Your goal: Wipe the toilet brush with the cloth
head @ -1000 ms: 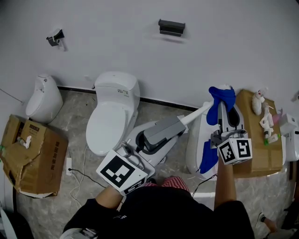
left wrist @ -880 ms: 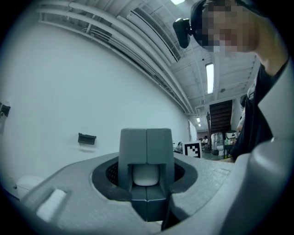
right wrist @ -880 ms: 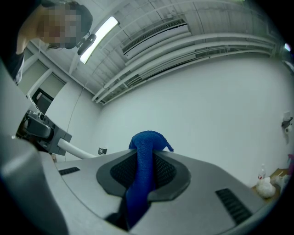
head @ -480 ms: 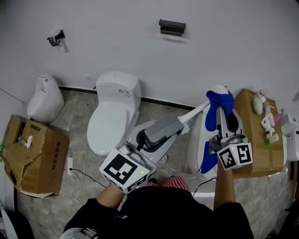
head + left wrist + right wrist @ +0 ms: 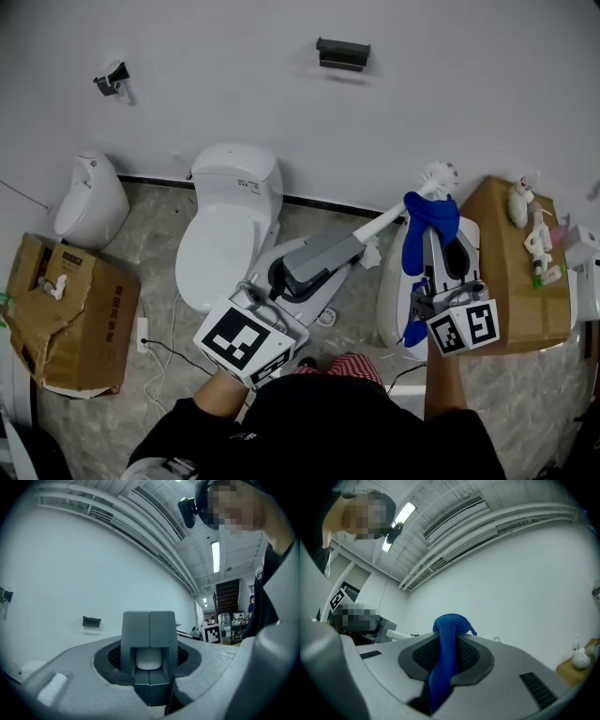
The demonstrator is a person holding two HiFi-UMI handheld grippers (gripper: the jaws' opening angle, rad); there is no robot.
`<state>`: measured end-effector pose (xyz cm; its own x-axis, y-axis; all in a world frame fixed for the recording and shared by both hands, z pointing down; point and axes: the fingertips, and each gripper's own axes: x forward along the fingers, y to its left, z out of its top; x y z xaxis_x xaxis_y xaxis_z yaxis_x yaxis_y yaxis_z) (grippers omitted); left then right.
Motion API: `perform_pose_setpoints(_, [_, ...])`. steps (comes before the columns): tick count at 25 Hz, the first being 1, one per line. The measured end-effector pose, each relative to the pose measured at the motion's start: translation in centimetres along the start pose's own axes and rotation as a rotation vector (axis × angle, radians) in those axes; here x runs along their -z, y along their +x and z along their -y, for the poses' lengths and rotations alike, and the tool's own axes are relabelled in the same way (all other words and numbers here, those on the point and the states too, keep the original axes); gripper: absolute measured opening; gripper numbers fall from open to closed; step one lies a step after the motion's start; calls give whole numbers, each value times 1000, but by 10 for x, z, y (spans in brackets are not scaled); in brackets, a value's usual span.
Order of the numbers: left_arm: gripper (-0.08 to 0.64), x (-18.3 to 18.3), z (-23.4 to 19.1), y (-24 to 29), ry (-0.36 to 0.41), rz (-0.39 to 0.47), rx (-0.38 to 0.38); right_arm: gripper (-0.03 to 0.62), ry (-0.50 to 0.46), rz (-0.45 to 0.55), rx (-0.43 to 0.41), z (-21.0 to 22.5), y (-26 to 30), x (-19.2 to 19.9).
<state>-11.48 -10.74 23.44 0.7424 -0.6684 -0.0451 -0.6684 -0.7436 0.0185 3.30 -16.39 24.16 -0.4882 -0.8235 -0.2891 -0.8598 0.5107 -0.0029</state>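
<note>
The left gripper [image 5: 354,249] has its fingers clamped on the toilet brush [image 5: 386,223], whose white handle runs out past them to a white bristle head [image 5: 438,174]. Just short of the head, a blue cloth [image 5: 427,223] drapes over the handle and hides that stretch. The right gripper [image 5: 434,255] has its fingers pinched shut on the cloth. Print on the cardboard box [image 5: 66,314] is too small to read.

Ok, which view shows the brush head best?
Head view: the white brush head sticks out clear past the cloth. Left gripper view shows only the handle end between the jaws; right gripper view only a bit of shaft.
</note>
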Motion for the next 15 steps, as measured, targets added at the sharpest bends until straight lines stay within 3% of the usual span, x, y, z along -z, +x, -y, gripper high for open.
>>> perform_pose_setpoints(15, [164, -8, -8, -6, 5, 20, -40, 67, -10, -11, -78, -52, -14, 17])
